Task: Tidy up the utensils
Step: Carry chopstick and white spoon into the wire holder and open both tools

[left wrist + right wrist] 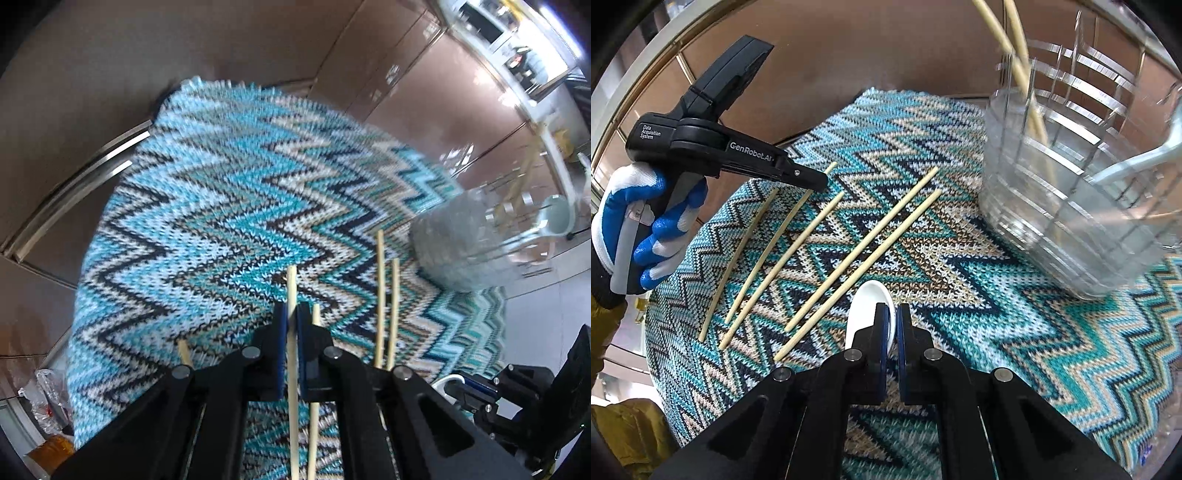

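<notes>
Several wooden chopsticks (864, 236) lie in a row on the zigzag knit mat (1015, 302). My left gripper (291, 317) is shut on one chopstick (291, 284), which runs between its blue pads; in the right wrist view this gripper (816, 182) sits over the far ends of the left chopsticks. My right gripper (893, 314) is shut on a white ceramic spoon (866, 302), its bowl sticking out to the left of the fingers. A clear plastic utensil holder (1071, 206) stands at the right with two chopsticks (1019, 66) and a pale spoon (1137, 162) in it.
The mat covers a round table with a metal rim (74, 188). Brown cabinet fronts (424, 92) rise behind it. The clear holder also shows in the left wrist view (480, 236), blurred. A gloved hand (635, 229) holds the left gripper.
</notes>
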Available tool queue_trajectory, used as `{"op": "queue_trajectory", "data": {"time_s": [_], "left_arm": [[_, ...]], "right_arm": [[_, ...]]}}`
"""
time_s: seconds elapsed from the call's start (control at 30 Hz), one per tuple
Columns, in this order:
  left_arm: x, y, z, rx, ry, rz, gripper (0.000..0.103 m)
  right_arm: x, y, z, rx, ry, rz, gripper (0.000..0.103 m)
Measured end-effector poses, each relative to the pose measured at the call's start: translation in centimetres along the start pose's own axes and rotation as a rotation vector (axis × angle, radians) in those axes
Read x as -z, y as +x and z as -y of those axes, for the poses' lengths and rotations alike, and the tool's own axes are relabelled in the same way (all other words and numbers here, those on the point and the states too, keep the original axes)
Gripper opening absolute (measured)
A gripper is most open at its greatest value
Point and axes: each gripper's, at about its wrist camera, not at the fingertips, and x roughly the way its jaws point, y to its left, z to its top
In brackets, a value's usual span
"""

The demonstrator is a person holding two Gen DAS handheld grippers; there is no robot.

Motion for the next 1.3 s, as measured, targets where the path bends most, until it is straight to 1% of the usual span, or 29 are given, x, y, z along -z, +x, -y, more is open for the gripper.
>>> {"op": "queue_trajectory", "data": {"time_s": [0.23,0.4,0.5,0.77,1.0,1.17,1.3], "left_arm": [[2.4,-6.6,0.2,0.033,0.011,0.14,0.004],[4.4,-9.6,1.2,0.052,-0.001,0.211,0.005],[6.0,-11.3,1.5,0.068,0.002,0.238,0.005],[9.6,-15.3,1.7,0.1,0.003,0.307,0.004],[12.2,-17.6,2.0,0.142,0.01,0.338,0.004],[13.1,-18.9,2.7,0.168,0.027,0.351,0.004],[12.7,-20.0,3.8,0.195,0.049,0.372,0.004]], "right_arm": [[2.2,-5.0,-2.7,0.111,-0.003,0.102,0.004],[4.3,-8.8,-4.6,0.172,0.018,0.176,0.004],[5.7,-10.9,-5.9,0.209,0.03,0.218,0.004],[9.4,-15.7,-8.8,0.276,0.076,0.313,0.004],[11.9,-19.0,-10.1,0.318,0.11,0.385,0.004],[12.2,-21.4,-10.2,0.348,0.13,0.449,0.004],[11.4,-23.2,-10.1,0.385,0.129,0.51,0.004]]}}
